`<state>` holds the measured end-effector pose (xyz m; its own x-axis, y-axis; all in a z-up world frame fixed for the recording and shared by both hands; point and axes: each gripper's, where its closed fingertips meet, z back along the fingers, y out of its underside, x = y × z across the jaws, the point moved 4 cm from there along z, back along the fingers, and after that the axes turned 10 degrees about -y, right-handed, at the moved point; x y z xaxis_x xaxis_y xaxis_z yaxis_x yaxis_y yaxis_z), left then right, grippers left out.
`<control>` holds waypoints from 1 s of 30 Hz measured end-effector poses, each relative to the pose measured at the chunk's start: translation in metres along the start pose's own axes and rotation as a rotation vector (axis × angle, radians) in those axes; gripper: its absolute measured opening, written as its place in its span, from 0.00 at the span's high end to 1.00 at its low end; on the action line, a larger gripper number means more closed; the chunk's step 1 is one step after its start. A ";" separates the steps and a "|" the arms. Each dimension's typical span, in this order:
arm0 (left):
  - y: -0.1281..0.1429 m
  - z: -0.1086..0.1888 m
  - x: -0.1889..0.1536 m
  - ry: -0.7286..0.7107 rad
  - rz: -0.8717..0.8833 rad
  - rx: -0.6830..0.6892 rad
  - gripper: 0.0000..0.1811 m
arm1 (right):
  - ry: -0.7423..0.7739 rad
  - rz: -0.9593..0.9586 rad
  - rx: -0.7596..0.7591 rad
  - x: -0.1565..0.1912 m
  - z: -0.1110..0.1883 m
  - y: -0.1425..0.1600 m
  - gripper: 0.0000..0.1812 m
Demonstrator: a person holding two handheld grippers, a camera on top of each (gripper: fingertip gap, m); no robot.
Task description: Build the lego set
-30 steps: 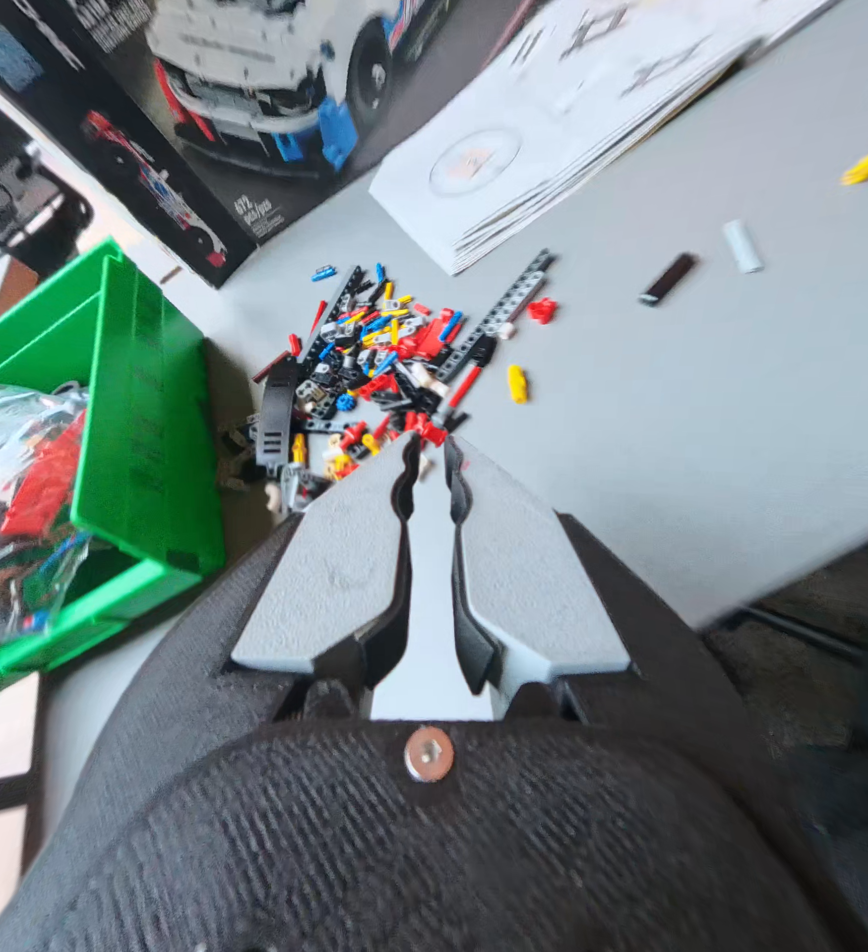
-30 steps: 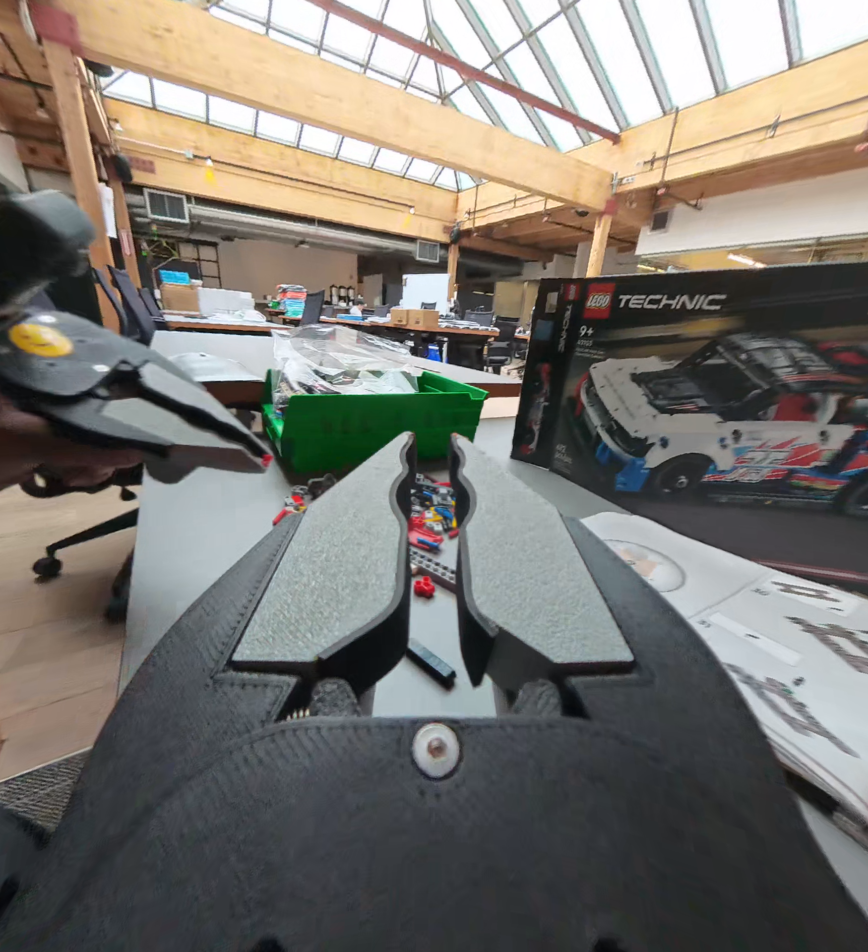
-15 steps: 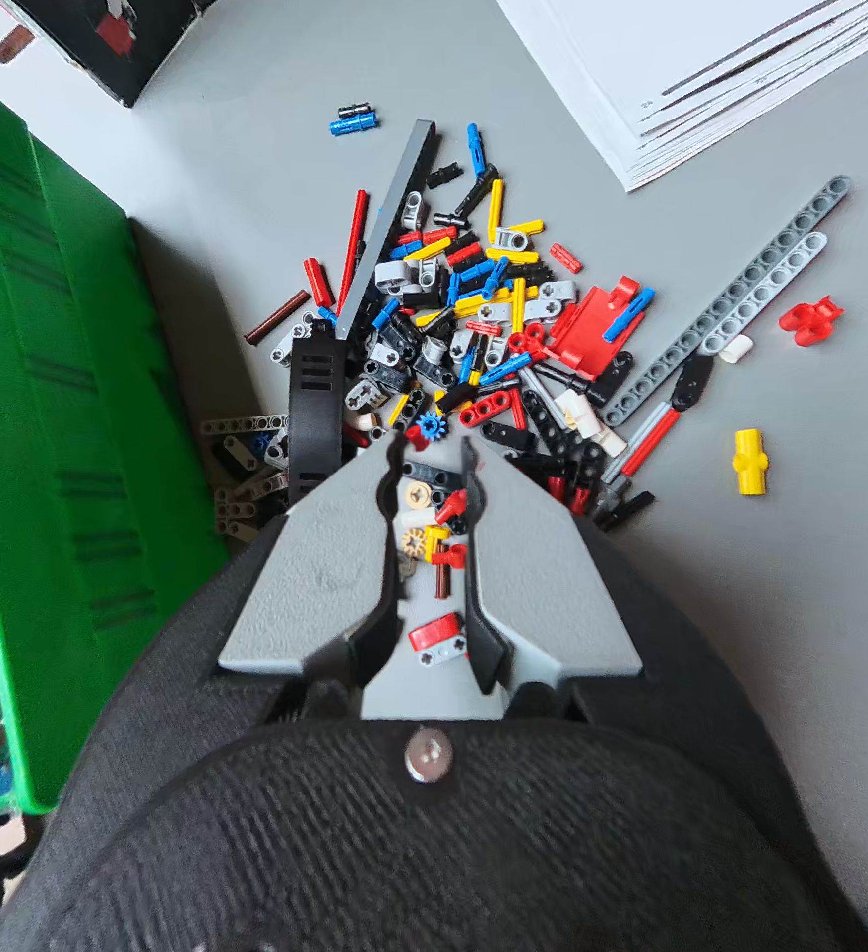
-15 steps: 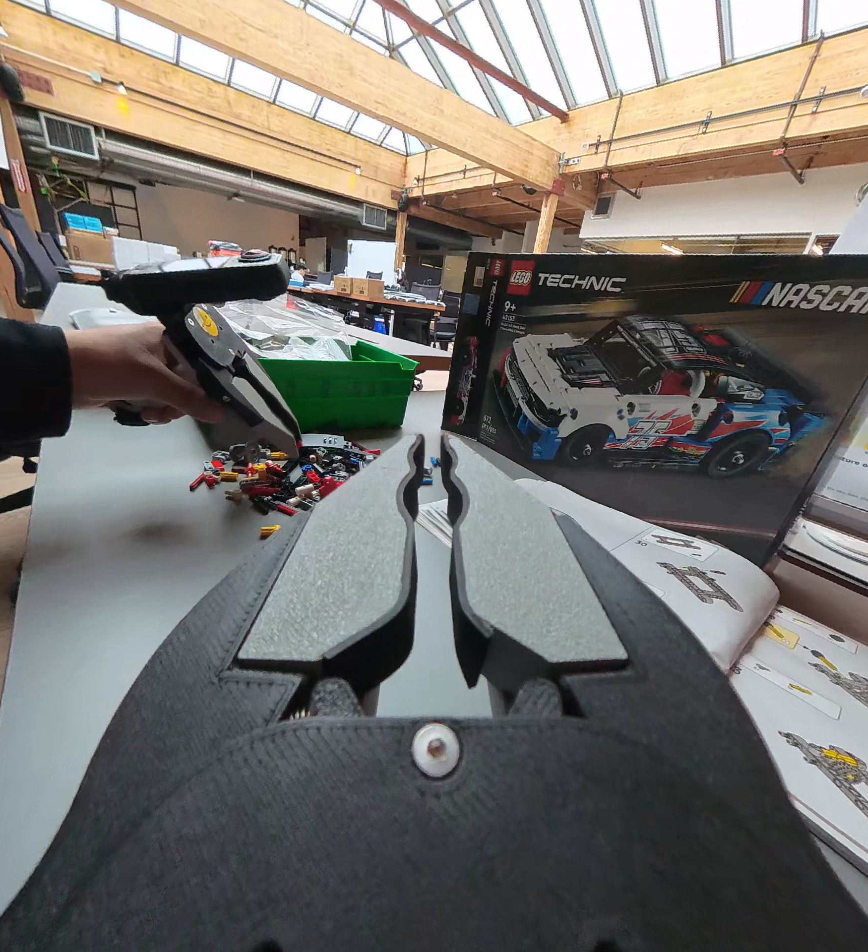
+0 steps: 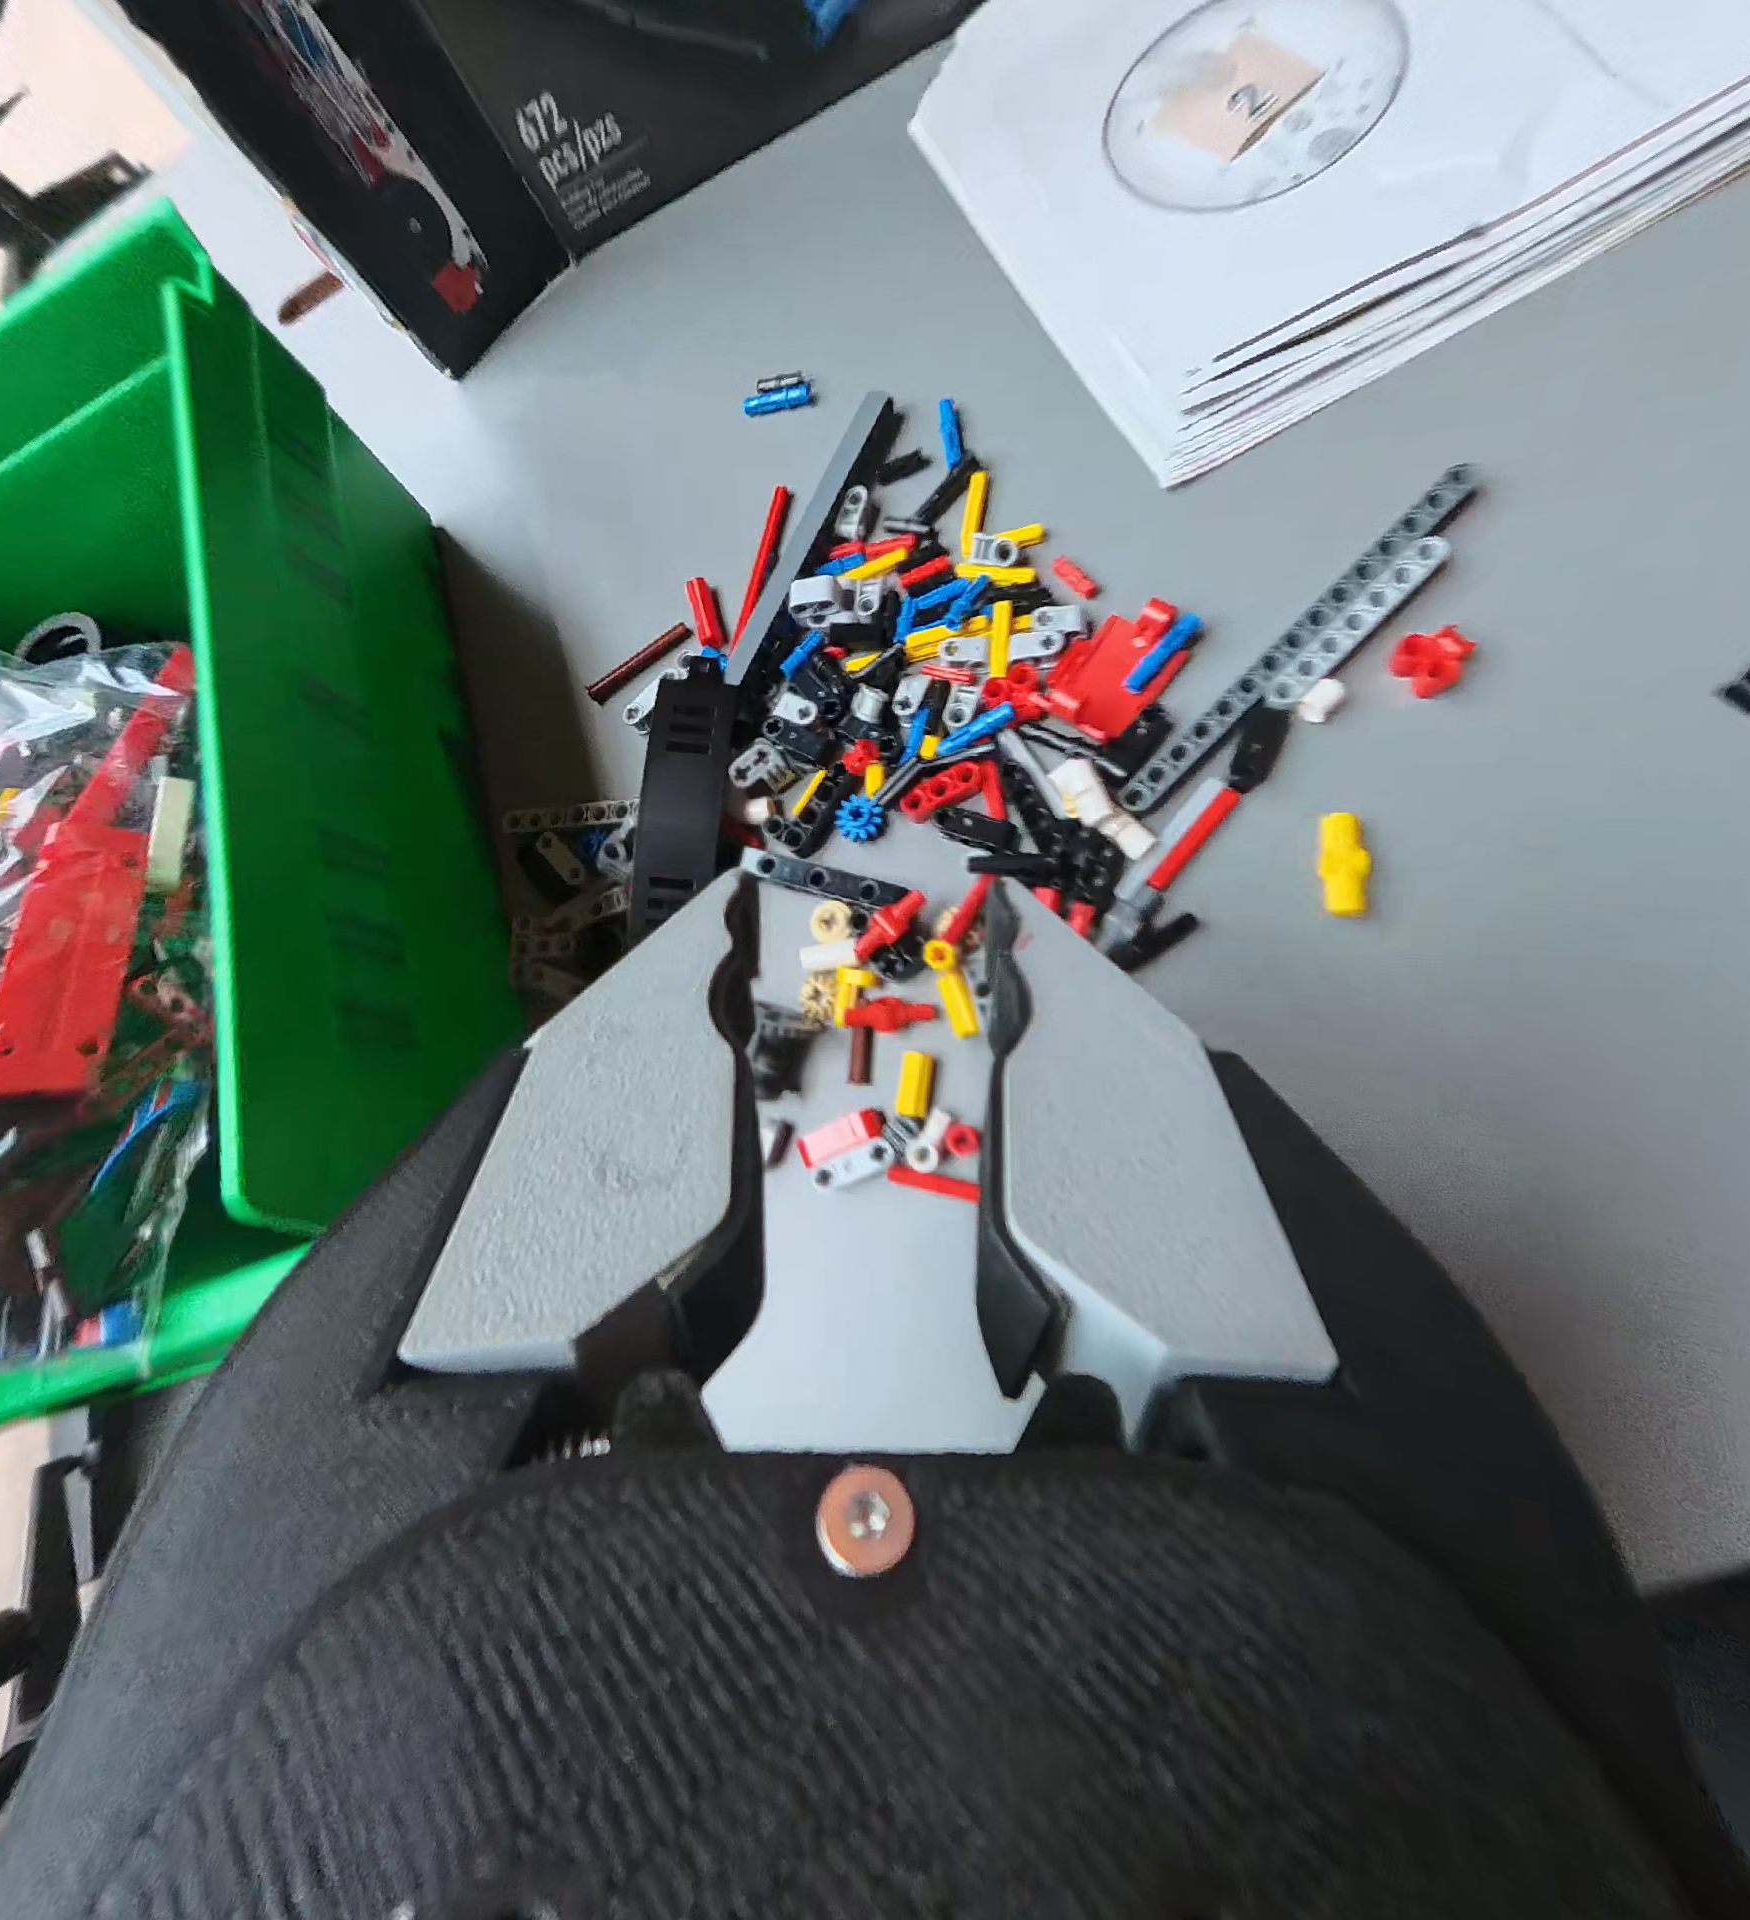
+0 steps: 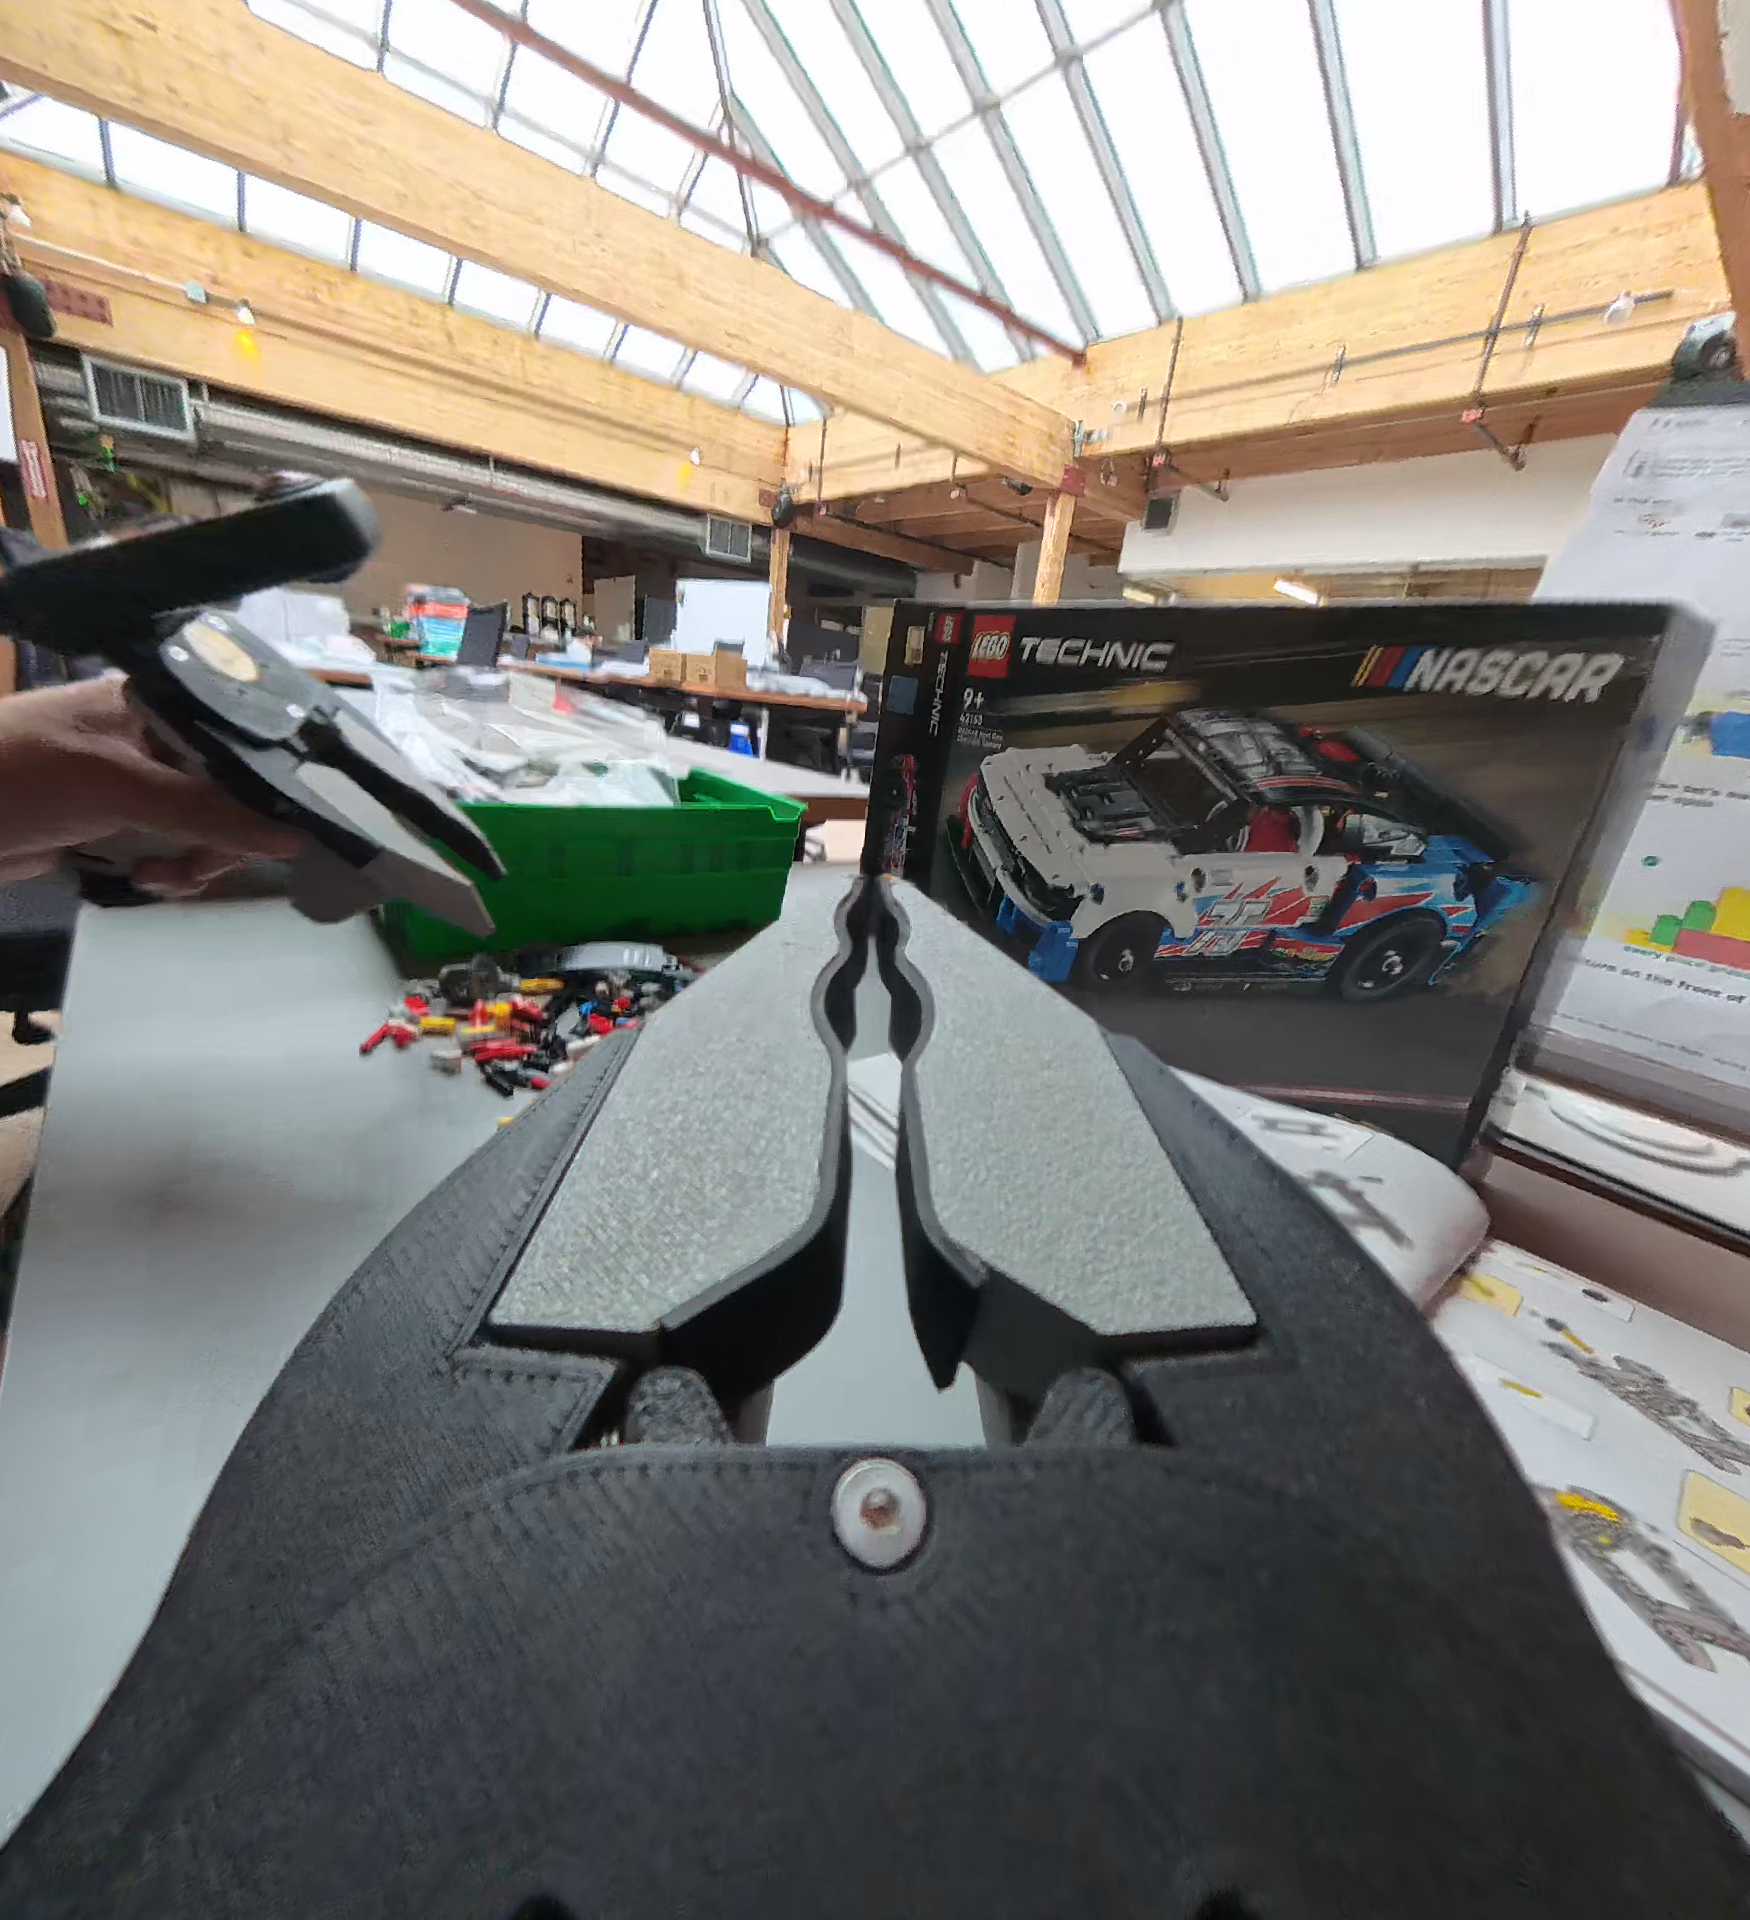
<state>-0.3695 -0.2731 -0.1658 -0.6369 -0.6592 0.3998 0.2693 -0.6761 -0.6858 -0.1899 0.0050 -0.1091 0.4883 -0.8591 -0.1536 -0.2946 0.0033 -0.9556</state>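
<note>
**Left gripper spread over the loose pieces, right gripper closed in the air**

The left gripper hangs above the near edge of the pile of lego pieces with its jaws wide apart and nothing between them. Seen through the gap, small parts lie on the grey table: a yellow pin, red connectors, tan gears and a pale red and grey piece nearest the camera. In the right wrist view the same gripper is held by a hand clear above the pile, its tips pointing down toward it.

The right gripper is raised off the table with its jaws drawn together, the tips almost touching, holding nothing.

Beyond the left gripper the pile spreads out in black, red, yellow and blue, with a long grey beam along its right side. A yellow connector and a red piece lie apart from it to the right. A green bin stands just left of the pile, holding clear bags of parts. The set's box stands upright behind the pile, and the instruction booklet lies flat beside it, its pages open near the right gripper
</note>
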 end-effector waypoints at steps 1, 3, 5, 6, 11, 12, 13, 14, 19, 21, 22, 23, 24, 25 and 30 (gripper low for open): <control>-0.001 0.015 -0.005 -0.005 0.004 -0.026 0.78 | -0.001 0.009 -0.063 -0.001 0.009 -0.011 1.00; -0.001 0.046 -0.018 -0.006 0.031 -0.068 0.81 | -0.021 0.014 -0.154 -0.003 0.028 -0.034 0.99; 0.003 0.074 -0.041 0.036 0.054 -0.094 0.81 | -0.013 0.015 -0.118 -0.010 0.040 -0.045 0.99; 0.007 0.087 -0.053 0.050 0.055 -0.107 0.81 | -0.003 0.014 -0.096 -0.015 0.047 -0.050 0.98; 0.023 0.123 -0.127 0.214 0.125 -0.135 0.82 | -0.046 -0.029 0.041 -0.021 0.082 -0.052 0.90; 0.026 0.126 -0.144 0.257 0.139 -0.138 0.82 | -0.055 -0.019 0.072 -0.019 0.089 -0.048 0.90; 0.030 0.127 -0.159 0.279 0.148 -0.138 0.82 | -0.066 -0.010 0.108 -0.018 0.096 -0.043 0.90; 0.034 0.128 -0.173 0.300 0.159 -0.143 0.83 | -0.068 -0.006 0.143 -0.016 0.104 -0.037 0.89; 0.044 0.154 -0.256 0.689 0.194 -0.238 0.83 | -0.195 -0.038 0.239 -0.003 0.136 -0.020 0.72; 0.043 0.163 -0.274 0.756 0.153 -0.261 0.79 | -0.214 -0.031 0.294 -0.006 0.145 -0.012 0.69; 0.043 0.166 -0.279 0.765 0.118 -0.275 0.80 | -0.206 -0.024 0.320 -0.009 0.148 -0.008 0.69; 0.041 0.167 -0.282 0.768 0.105 -0.293 0.80 | -0.191 -0.024 0.332 -0.014 0.150 -0.004 0.68; 0.041 0.170 -0.286 0.799 0.104 -0.311 0.80 | -0.192 -0.034 0.329 -0.015 0.152 -0.001 0.68; 0.040 0.175 -0.291 0.870 0.114 -0.334 0.80 | -0.202 -0.049 0.320 -0.015 0.151 0.002 0.68; 0.030 0.193 -0.306 1.207 0.140 -0.472 0.81 | -0.260 0.040 0.335 -0.005 0.131 0.023 0.72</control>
<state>-0.0275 -0.1552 -0.1913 -0.9339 0.1625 -0.3185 0.2651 -0.2831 -0.9217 -0.0914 0.0762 -0.1635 0.6853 -0.6976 -0.2092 -0.0549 0.2370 -0.9700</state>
